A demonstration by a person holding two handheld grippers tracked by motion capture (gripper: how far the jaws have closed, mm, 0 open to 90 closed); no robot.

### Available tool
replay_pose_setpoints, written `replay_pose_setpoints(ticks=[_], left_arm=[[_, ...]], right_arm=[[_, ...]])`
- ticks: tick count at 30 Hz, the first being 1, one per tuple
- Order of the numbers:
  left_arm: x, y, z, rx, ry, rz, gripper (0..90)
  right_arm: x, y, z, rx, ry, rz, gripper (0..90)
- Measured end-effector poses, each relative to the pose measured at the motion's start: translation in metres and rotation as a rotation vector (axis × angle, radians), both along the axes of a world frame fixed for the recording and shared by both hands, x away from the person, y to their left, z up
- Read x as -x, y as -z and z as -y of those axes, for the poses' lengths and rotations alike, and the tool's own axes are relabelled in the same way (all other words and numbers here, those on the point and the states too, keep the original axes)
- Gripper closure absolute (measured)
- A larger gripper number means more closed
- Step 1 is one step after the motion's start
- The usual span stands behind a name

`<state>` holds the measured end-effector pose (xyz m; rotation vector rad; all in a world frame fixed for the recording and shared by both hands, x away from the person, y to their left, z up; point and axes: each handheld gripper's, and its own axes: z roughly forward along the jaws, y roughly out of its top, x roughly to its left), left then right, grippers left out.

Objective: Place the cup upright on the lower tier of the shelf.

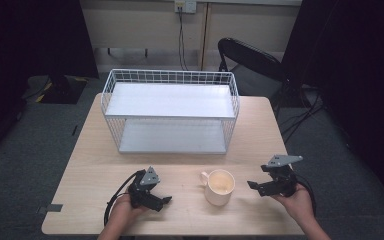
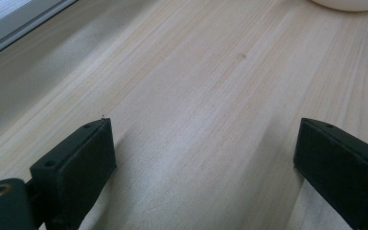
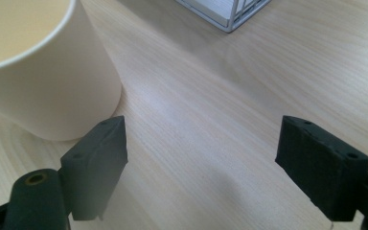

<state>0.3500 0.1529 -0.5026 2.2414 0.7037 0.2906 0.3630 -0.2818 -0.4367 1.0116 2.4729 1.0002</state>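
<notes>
While the left gripper view is cutting the cream mug [image 1: 219,187] down to a sliver of base at its top edge, the high view is showing it whole — standing upright on the wooden surface [image 1: 90,165], mouth up, handle pointing left. Left tongs [image 1: 166,200] and right tongs [image 1: 250,184] are flanking it, both gaping and holding nothing. Behind, a white wire rack [image 1: 171,110] is sitting — its lower shelf partly shadowed.
</notes>
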Motion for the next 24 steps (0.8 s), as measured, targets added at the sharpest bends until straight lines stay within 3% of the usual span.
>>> replay_pose_setpoints(ticks=[7, 13, 24], left_arm=[[0.0, 0.0, 0.0, 0.0, 0.0, 0.0, 6.6], [0.0, 0.0, 0.0, 0.0, 0.0, 0.0, 6.5], [0.0, 0.0, 0.0, 0.0, 0.0, 0.0, 6.5]], right_arm=[[-0.001, -0.009, -0.002, 0.01, -0.021, 0.001, 17.8], [-0.002, -0.016, -0.006, -0.013, -0.032, 0.005, 17.2], [-0.005, -0.025, -0.024, -0.008, -0.079, -0.006, 16.9]])
